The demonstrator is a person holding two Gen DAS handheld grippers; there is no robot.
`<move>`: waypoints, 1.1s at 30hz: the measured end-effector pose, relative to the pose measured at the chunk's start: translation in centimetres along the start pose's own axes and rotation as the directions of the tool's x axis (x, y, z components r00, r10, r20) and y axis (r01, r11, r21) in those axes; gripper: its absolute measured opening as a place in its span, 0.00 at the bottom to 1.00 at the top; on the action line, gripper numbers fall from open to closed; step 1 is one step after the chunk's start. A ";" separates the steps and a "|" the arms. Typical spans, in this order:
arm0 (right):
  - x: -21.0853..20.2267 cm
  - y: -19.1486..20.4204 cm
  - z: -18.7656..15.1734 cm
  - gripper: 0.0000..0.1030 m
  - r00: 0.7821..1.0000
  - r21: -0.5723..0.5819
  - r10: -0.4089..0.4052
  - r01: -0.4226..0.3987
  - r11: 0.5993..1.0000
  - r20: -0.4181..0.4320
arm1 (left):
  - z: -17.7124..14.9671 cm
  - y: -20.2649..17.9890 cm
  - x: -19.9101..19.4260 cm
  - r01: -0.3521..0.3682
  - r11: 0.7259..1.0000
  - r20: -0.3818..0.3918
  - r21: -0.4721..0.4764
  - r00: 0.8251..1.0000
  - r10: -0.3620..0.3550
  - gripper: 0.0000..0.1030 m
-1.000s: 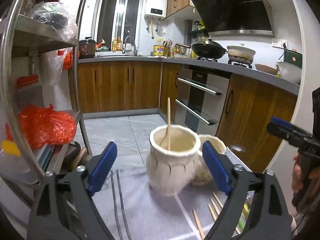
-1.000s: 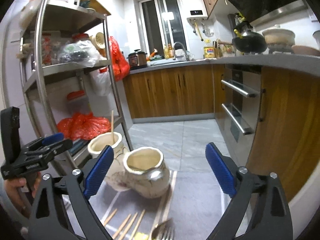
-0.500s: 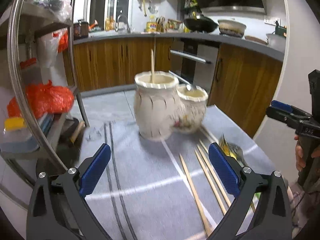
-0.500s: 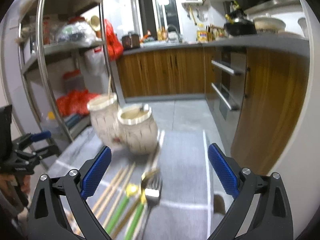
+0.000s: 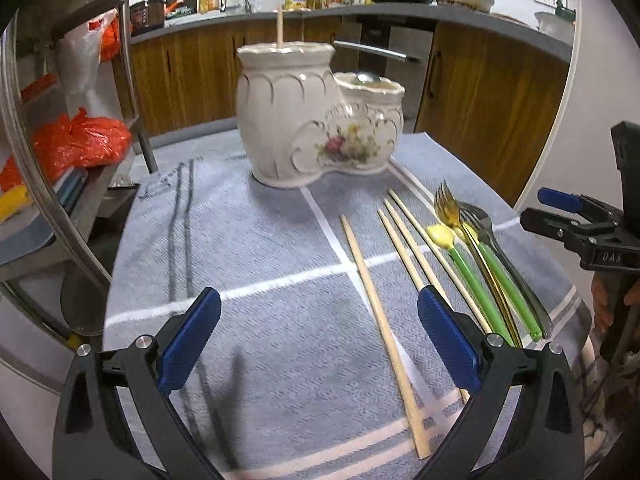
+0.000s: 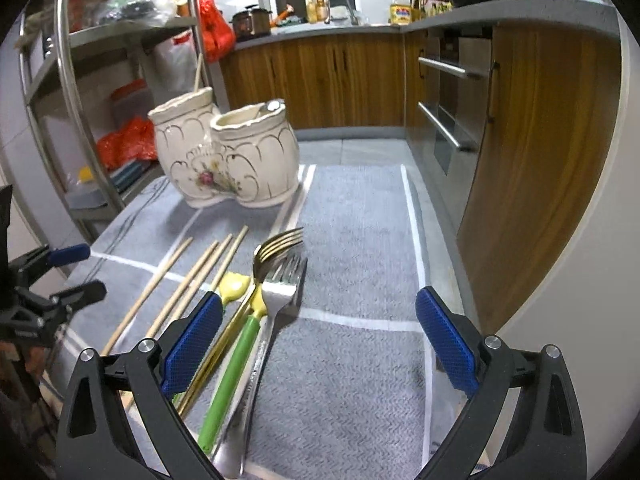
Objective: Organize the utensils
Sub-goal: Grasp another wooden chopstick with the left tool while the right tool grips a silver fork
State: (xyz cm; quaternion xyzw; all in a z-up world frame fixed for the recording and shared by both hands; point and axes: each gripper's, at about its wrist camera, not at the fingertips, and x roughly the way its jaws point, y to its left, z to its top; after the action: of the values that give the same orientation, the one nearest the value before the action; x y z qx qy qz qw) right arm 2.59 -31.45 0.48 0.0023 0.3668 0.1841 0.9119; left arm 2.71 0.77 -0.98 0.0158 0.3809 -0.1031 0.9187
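Observation:
A cream ceramic double holder [image 5: 304, 120] stands at the far end of a grey cloth [image 5: 260, 260]; its taller pot holds one chopstick [image 5: 280, 26], its shorter pot a spoon. It also shows in the right wrist view [image 6: 224, 156]. Several wooden chopsticks [image 5: 380, 300] lie loose on the cloth, beside a gold fork [image 6: 276, 248], a silver fork [image 6: 280, 292] and green-handled yellow spoons [image 6: 236, 344]. My left gripper [image 5: 318, 340] is open and empty above the cloth, near the chopsticks. My right gripper [image 6: 318, 344] is open and empty above the forks and spoons.
A steel shelf rack [image 5: 60, 184] with red bags stands left of the table. Wooden kitchen cabinets [image 6: 532, 160] and an oven run along the right and back. The table edge curves close on the right.
Both grippers have pulled back from the holder and tilted down toward the cloth. The loose chopsticks, forks and spoons have come into fuller view. Both stay open.

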 end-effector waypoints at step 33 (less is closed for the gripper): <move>1.7 1.6 1.1 0.22 0.993 -0.042 0.070 -0.074 0.996 -0.094 | 0.6 -1.6 3.3 0.059 0.997 -0.146 0.046 0.988 -0.051 0.23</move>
State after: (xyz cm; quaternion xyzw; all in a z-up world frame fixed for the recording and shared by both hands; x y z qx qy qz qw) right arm 3.92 -29.26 0.34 -0.0137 0.4038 0.2252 0.8866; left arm 5.07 -1.40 -2.76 0.0356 0.4440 -0.1365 0.8849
